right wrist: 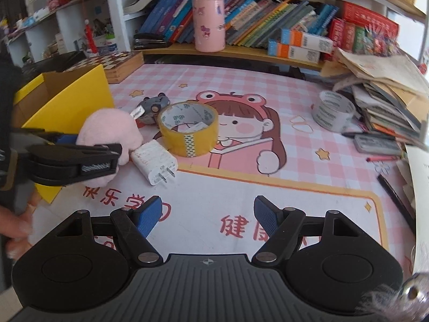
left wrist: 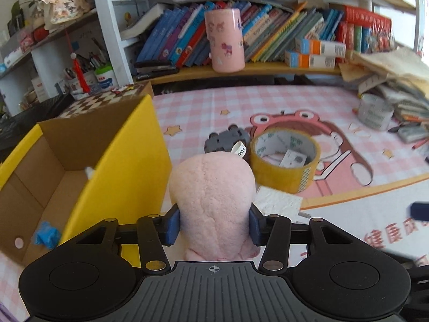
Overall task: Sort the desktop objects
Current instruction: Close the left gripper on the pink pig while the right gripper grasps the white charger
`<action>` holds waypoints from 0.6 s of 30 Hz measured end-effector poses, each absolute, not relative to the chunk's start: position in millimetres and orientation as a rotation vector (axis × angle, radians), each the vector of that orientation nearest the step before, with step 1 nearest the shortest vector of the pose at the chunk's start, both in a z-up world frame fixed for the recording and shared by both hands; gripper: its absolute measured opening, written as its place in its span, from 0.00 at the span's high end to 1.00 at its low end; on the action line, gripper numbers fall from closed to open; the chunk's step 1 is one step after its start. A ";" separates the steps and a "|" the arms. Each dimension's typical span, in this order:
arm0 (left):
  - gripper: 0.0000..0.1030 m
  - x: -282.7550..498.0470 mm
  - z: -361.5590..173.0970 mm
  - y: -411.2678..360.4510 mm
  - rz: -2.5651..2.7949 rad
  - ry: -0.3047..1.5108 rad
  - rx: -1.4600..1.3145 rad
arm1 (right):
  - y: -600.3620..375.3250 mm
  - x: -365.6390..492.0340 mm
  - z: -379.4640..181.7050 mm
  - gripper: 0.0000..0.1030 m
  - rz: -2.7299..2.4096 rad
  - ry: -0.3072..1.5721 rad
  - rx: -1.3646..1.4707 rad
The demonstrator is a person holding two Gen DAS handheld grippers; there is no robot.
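My left gripper (left wrist: 214,225) is shut on a pink plush toy (left wrist: 211,187), its blue pads pressing into both sides. The toy sits at the corner of an open yellow cardboard box (left wrist: 120,166) on the left. In the right wrist view the plush toy (right wrist: 107,126) and the left gripper (right wrist: 88,147) are at the left edge, beside the box (right wrist: 69,102). A white charger plug (right wrist: 154,162) lies right of the toy, then a yellow tape roll (right wrist: 187,139) and a small grey toy car (right wrist: 152,104). My right gripper (right wrist: 207,214) stands open over bare mat.
A clear tape roll (right wrist: 333,112) sits at the right by a messy stack of books and papers (right wrist: 388,102), with pens beside it. A pink canister (right wrist: 209,24) stands on the book shelf behind. A chessboard box (right wrist: 118,64) lies behind the yellow box. A blue scrap (left wrist: 47,237) lies in the box.
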State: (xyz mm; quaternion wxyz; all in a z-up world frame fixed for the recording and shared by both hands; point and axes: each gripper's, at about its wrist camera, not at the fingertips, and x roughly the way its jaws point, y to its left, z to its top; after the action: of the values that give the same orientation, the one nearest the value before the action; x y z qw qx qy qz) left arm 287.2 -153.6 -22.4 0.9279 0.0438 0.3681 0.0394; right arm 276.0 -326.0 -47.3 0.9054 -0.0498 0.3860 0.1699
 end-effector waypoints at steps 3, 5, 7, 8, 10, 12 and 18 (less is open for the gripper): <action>0.53 274.5 -7.6 -148.5 0.078 0.733 0.053 | -317.3 282.9 -56.3 0.31 0.391 0.827 -0.164; 0.53 263.5 2.2 -145.1 0.073 0.722 0.032 | -313.6 288.4 -62.0 0.31 0.422 0.838 -0.177; 0.53 253.0 10.7 -143.0 0.067 0.720 0.019 | -310.3 295.4 -66.3 0.32 0.449 0.834 -0.187; 0.53 246.6 16.0 -142.0 0.060 0.718 0.016 | -308.6 299.3 -68.2 0.34 0.460 0.829 -0.191; 0.53 234.2 26.3 -141.7 0.048 0.704 0.026 | -304.6 308.8 -71.8 0.36 0.483 0.824 -0.199; 0.53 223.4 35.6 -142.3 0.034 0.690 0.035 | -299.7 318.7 -76.2 0.36 0.514 0.828 -0.209; 0.53 208.7 43.5 -141.9 0.031 0.677 0.058 | -276.1 341.6 -88.6 0.42 0.606 0.832 -0.257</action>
State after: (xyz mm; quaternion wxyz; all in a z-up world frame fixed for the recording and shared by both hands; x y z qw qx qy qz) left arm 208.7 -141.9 43.5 0.9427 0.0286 0.3321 0.0153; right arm 341.6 -276.1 -88.6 0.8626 -0.1225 0.3967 0.2890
